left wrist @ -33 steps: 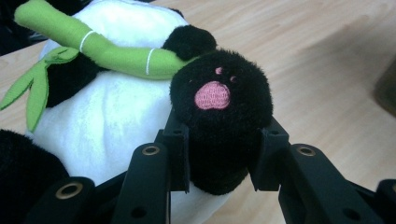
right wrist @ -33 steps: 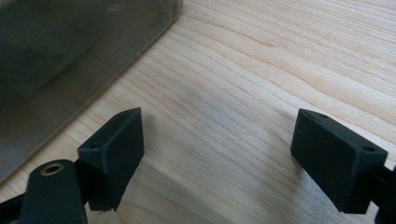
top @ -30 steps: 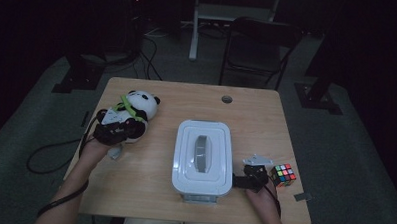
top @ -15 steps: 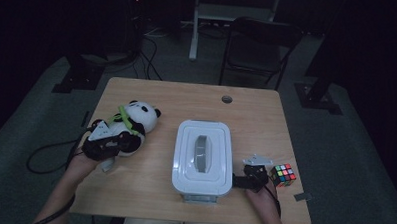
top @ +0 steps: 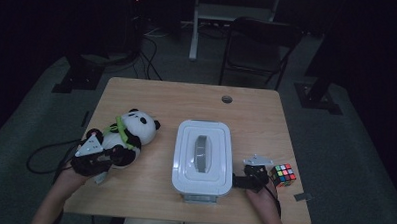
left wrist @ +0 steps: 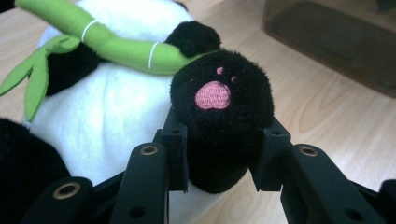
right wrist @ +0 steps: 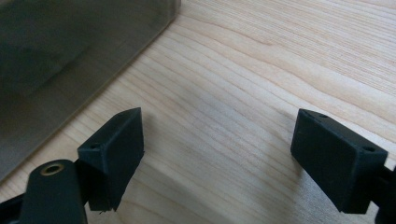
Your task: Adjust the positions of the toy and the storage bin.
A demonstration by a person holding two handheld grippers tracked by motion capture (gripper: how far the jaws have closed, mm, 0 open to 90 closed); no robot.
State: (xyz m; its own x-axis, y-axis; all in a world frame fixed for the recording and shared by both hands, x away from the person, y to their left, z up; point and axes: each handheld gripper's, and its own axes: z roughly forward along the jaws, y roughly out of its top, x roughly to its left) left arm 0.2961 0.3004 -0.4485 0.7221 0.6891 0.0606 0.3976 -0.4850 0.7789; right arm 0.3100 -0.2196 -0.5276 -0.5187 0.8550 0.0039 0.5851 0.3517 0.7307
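While my left gripper [left wrist: 219, 154] clamps the panda's foot [left wrist: 220, 116] near the tabletop's [top: 187, 99] left edge, my right gripper [right wrist: 219, 158] rests spread apart.

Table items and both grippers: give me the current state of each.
Panda plush: lying on table, one black foot clamped.
Left gripper: shut on the foot.
Right gripper: open, holding nothing.
Storage box: lid on.
Puzzle cube: scrambled, resting on table, untouched.

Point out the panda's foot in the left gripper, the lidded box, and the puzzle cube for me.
panda's foot [left wrist: 219, 112], left gripper view, on the black sole below its pink pad.
lidded box [top: 203, 157], high view, on the white lid's rim.
puzzle cube [top: 282, 174], high view, on its coloured top face.
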